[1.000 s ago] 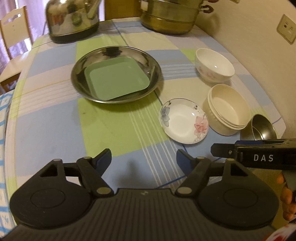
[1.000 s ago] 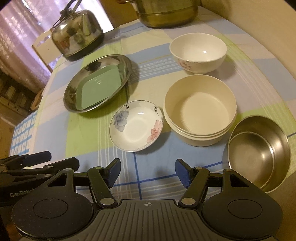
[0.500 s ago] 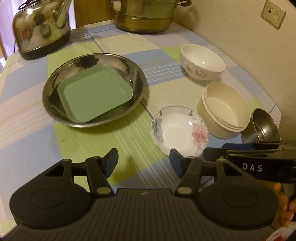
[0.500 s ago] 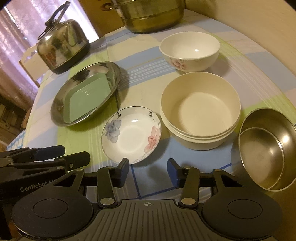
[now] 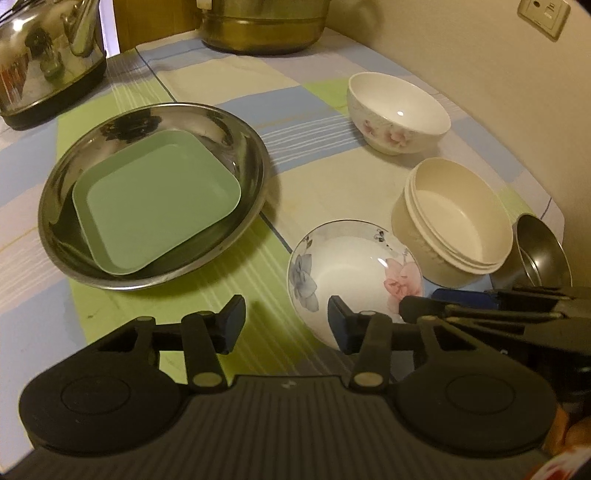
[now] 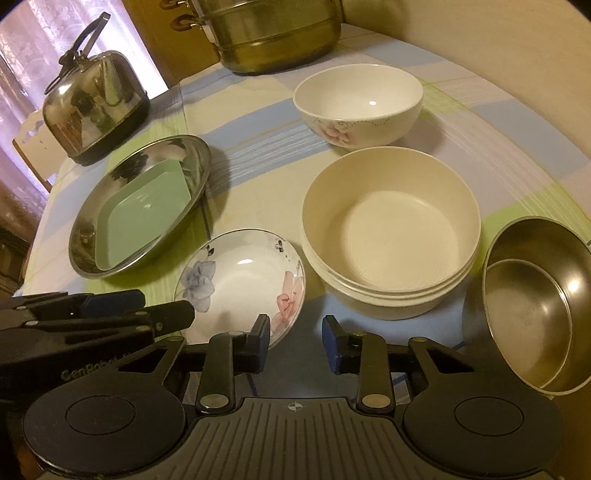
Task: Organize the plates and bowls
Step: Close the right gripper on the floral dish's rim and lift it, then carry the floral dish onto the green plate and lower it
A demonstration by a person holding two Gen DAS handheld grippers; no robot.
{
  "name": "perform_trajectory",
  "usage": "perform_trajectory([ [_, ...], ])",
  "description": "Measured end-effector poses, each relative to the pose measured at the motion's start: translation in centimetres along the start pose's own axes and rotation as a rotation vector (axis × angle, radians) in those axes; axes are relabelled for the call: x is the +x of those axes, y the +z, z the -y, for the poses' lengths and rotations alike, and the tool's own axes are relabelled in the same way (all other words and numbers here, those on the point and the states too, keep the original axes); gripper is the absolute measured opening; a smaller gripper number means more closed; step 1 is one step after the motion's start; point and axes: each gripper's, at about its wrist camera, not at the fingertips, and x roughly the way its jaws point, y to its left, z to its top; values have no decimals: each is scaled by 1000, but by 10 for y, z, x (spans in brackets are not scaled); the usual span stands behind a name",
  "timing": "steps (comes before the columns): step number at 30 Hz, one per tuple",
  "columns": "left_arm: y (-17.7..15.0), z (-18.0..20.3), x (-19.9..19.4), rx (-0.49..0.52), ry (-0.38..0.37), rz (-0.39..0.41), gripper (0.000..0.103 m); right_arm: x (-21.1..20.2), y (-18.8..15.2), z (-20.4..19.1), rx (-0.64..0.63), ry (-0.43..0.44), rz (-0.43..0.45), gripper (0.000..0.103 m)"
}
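Observation:
A small flowered plate [image 5: 351, 273] [image 6: 240, 284] lies on the checked tablecloth just ahead of both grippers. My left gripper [image 5: 286, 325] is open, its right finger over the plate's near rim. My right gripper [image 6: 295, 339] is open and narrower, its left finger at the plate's near right edge. A green square plate [image 5: 155, 199] [image 6: 144, 218] rests in a large steel dish [image 5: 59, 184] [image 6: 88, 229]. Stacked cream bowls [image 5: 454, 221] [image 6: 391, 229], a flowered white bowl [image 5: 399, 107] [image 6: 358, 103] and nested steel bowls [image 5: 543, 251] [image 6: 535, 302] stand on the right.
A steel kettle [image 5: 44, 62] [image 6: 96, 110] stands at the far left and a brass steamer pot [image 5: 262, 26] [image 6: 273, 33] at the far middle. A wall with a socket [image 5: 543, 18] borders the table's right side. A chair [image 6: 33, 147] is beyond the left edge.
Both grippers have moved forward and closer to the flowered plate. Their jaws have narrowed, the right more than the left. The dishes have not moved.

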Motion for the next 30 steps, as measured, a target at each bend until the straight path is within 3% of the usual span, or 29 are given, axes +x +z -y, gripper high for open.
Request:
perform_trajectory([
  [11, 5, 0, 11, 0, -5, -9, 31, 9, 4, 0, -13, 1, -1, 22],
  [19, 3, 3, 14, 2, -14, -17, 11, 13, 6, -3, -45, 5, 2, 13],
  [30, -2, 0, -2, -25, -22, -7, 10, 8, 12, -5, -73, 19, -11, 11],
])
